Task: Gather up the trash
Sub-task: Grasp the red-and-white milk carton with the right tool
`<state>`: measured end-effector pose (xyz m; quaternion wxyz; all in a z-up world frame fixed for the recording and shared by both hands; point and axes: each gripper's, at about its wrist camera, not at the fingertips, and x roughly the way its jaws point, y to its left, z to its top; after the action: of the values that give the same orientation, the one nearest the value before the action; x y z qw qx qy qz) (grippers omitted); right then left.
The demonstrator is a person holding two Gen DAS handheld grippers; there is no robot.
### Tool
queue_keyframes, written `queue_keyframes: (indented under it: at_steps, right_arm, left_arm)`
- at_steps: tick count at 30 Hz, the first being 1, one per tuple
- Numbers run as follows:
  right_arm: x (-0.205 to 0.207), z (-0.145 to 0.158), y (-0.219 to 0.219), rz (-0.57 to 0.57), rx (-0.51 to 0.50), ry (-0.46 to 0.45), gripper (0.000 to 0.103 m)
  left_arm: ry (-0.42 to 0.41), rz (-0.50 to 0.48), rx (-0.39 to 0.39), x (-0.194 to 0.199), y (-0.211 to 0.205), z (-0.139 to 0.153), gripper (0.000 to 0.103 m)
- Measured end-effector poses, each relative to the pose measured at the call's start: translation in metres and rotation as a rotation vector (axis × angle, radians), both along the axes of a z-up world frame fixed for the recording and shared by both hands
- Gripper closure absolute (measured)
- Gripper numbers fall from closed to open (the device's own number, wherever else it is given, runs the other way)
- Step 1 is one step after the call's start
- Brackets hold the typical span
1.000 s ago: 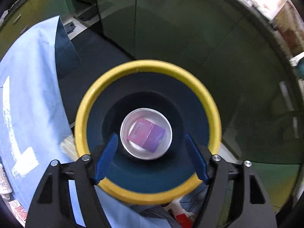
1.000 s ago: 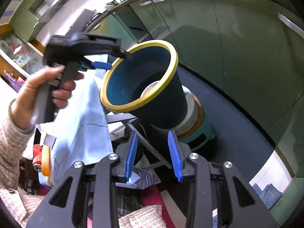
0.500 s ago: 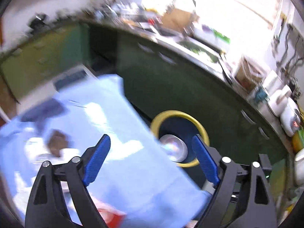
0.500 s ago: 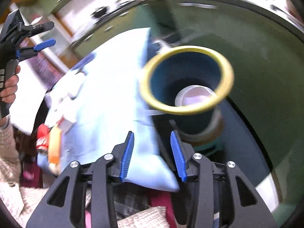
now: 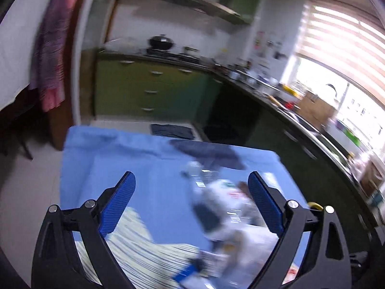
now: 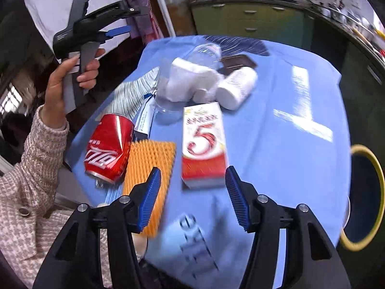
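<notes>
Green kitchen cabinets [image 6: 259, 21] ring the room behind your blue-covered surface [image 6: 276, 125], where the trash lies scattered. Your right tool [image 6: 192, 198] hovers low over the near edge with its blue pads spread wide and nothing between them. Just ahead of it lies a red-and-white carton [image 6: 204, 144] marked with a large 5, flat on its face, its long axis running away from you with the red end nearest. To its left an orange ridged sponge [image 6: 149, 171] lies along the same line, and beside that a dented red cola can [image 6: 108, 149] rests on its side, its open end towards you. Farther back, a white bottle [image 6: 237, 88] lies tipped over, pointing up and to the right, against crumpled white tissue [image 6: 185, 82] and a clear plastic bottle [image 6: 204, 53]. At the right edge of the surface stands the yellow-rimmed bin [image 6: 368, 197], mouth up. Your left hand [image 6: 72, 77] holds the left tool [image 5: 191, 201] raised above the far left corner; it is wide open and empty, looking across the blurred litter.
</notes>
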<state>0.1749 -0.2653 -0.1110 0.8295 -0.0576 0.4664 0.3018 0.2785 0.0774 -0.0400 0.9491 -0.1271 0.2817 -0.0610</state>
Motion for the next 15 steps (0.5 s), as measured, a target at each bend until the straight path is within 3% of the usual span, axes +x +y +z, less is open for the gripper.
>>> queue_keyframes:
  at_steps: [6, 11, 15]
  right_arm:
    - [0.02, -0.018, 0.016, -0.017, -0.102, -0.014, 0.038]
    - [0.038, -0.032, 0.018, -0.011, -0.126, 0.02, 0.038]
    - [0.05, -0.043, 0.024, -0.02, -0.135, 0.049, 0.038]
  left_arm:
    - [-0.007, 0.051, -0.094, 0.011, 0.031, -0.038, 0.013]
    - [-0.035, 0.035, -0.049, 0.008, 0.022, -0.044, 0.012]
    - [-0.037, 0.015, -0.065, 0.003, 0.021, -0.047, 0.01]
